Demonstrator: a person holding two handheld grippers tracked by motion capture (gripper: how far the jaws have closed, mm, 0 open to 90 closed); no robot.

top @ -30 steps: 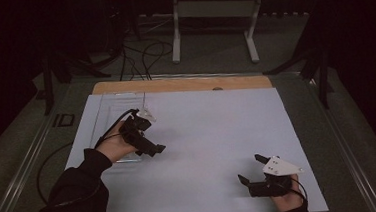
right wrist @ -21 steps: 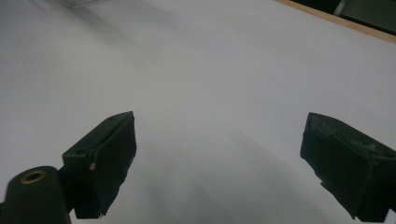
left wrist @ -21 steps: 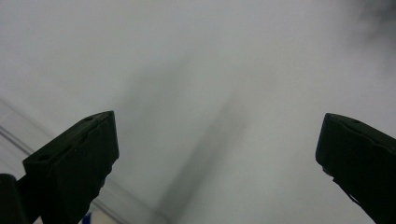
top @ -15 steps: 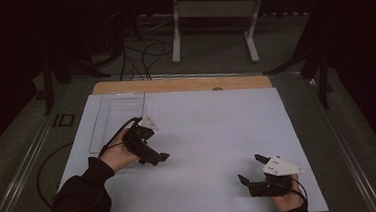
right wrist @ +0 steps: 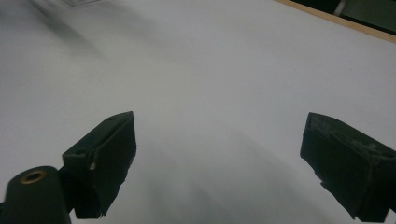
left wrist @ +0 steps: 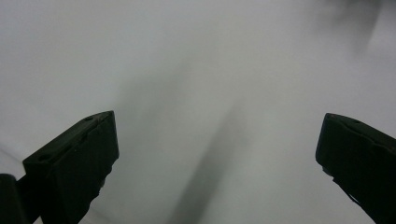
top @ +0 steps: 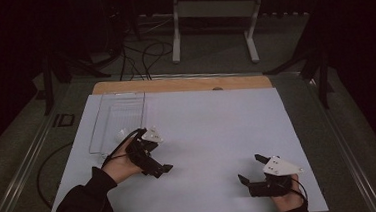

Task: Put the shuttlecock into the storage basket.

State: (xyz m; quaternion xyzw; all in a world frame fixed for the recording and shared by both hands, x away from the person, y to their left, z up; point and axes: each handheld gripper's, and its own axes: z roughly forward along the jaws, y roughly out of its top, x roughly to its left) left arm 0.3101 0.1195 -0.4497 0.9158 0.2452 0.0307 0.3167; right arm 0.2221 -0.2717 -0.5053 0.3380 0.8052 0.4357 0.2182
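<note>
A clear tray (top: 119, 118) is seen just behind and left of the left gripper (top: 161, 169), apart from it. Jaws spread wide, nothing held; bare white sheet (left wrist: 196, 70) between them. Right gripper (top: 251, 173) is held well apart to the right, released, empty, white sheet under it. Wooden table edge (top: 182, 84) and dark floor with cables (top: 142, 56) lie beyond. Since earlier, the left gripper has been drawn back from the tray; right unchanged.
</note>
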